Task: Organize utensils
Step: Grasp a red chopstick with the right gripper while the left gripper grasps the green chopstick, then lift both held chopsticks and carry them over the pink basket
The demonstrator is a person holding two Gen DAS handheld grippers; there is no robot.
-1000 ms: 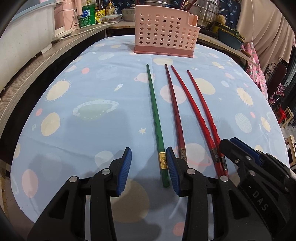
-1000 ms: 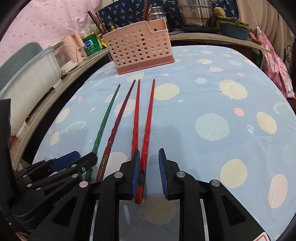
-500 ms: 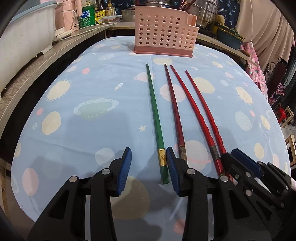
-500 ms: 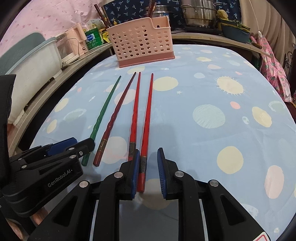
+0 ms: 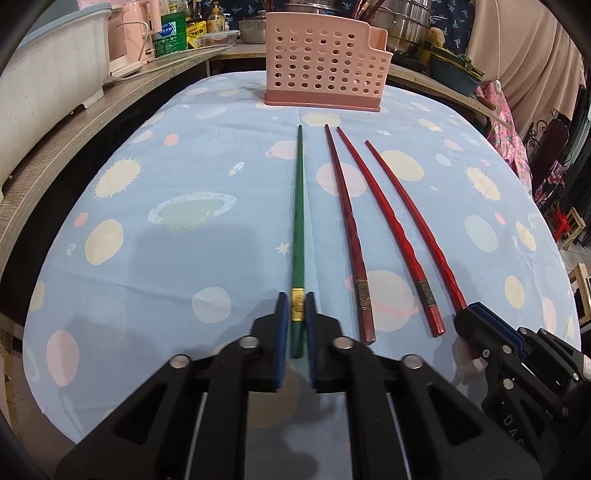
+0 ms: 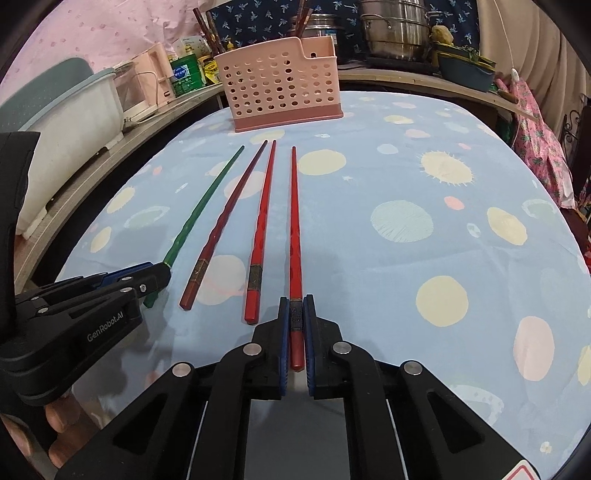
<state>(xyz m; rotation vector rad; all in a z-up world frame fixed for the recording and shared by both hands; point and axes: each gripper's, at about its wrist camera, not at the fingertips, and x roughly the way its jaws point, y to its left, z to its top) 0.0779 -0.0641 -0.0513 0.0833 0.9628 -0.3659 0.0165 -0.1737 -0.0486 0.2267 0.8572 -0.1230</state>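
Four chopsticks lie side by side on the blue planet-print tablecloth (image 5: 184,258), tips toward a pink perforated basket (image 5: 325,59) at the far end. My left gripper (image 5: 297,301) is closing, and its pads press on the green chopstick (image 5: 298,206) at its gold band. My right gripper (image 6: 296,308) is closing, with its pads pressing on the thick end of the rightmost red chopstick (image 6: 294,221). A dark red chopstick (image 6: 229,214) and a bright red chopstick (image 6: 264,218) lie loose between the two. Each gripper shows in the other's view: right gripper (image 5: 480,321), left gripper (image 6: 147,280).
A wooden counter (image 5: 74,140) runs along the left with a white tub (image 5: 48,55), bottles and appliances. Steel pots (image 6: 395,29) and a teal basin stand behind the basket (image 6: 280,85). The table's rounded edge drops off on the right and near side.
Both grippers have shut: the left slid right over the green chopstick and clamped it, the right narrowed onto the rightmost red chopstick.
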